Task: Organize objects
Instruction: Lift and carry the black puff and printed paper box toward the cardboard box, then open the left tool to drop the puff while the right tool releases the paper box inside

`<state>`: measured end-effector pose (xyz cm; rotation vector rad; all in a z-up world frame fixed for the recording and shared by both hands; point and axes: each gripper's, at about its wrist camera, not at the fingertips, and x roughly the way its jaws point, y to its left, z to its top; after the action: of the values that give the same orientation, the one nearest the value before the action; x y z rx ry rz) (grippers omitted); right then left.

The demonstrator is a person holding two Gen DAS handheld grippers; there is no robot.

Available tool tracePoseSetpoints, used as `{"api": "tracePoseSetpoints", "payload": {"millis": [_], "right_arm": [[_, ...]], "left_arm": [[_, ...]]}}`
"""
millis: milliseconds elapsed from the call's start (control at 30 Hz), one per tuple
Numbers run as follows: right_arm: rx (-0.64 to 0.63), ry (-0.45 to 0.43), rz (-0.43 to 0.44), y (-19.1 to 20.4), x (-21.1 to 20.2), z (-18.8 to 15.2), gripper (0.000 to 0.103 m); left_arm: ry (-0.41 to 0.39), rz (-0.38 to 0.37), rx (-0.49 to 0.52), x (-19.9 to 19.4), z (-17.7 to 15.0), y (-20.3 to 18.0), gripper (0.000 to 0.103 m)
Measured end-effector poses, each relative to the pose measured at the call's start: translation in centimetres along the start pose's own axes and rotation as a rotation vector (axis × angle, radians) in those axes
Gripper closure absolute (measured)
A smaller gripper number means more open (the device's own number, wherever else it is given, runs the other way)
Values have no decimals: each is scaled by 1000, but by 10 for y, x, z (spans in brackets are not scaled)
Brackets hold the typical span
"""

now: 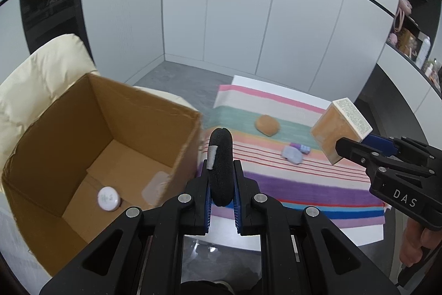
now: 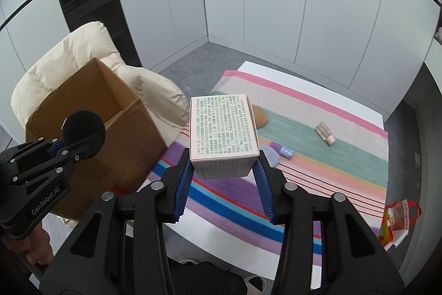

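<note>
My left gripper (image 1: pixel 221 167) is shut on a black round foam pad (image 1: pixel 221 145), held on edge just right of an open cardboard box (image 1: pixel 69 129). A white round jar (image 1: pixel 109 198) lies on the box floor. My right gripper (image 2: pixel 223 156) is shut on a small printed carton (image 2: pixel 224 126), held above the striped cloth (image 2: pixel 331 170). From the left wrist view the right gripper (image 1: pixel 356 143) and its carton (image 1: pixel 337 126) hang at the right. In the right wrist view the left gripper (image 2: pixel 74 143) with the foam pad (image 2: pixel 83 126) is in front of the cardboard box (image 2: pixel 132 145).
On the cloth lie a tan bun-shaped thing (image 1: pixel 267 125), a lilac item (image 1: pixel 292 155), a small purple bottle (image 2: pixel 283 151) and a clear vial (image 2: pixel 326 133). A cream padded chair (image 2: pixel 83 51) bears the box. A red bag (image 2: pixel 397 223) lies off the table's right edge.
</note>
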<state>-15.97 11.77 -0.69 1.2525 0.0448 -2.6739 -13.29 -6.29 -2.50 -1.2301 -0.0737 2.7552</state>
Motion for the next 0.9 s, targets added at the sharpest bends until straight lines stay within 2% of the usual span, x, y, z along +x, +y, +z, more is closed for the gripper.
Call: {"api": "tracePoseSetpoints", "payload": {"millis": [567, 900], "right_arm": [[-88, -7, 70, 66, 10, 13, 58], [-143, -4, 111, 108, 18, 19, 58]], "left_arm": [[-9, 93, -98, -19, -13, 71, 90], [-10, 134, -119, -30, -22, 96, 89]]}}
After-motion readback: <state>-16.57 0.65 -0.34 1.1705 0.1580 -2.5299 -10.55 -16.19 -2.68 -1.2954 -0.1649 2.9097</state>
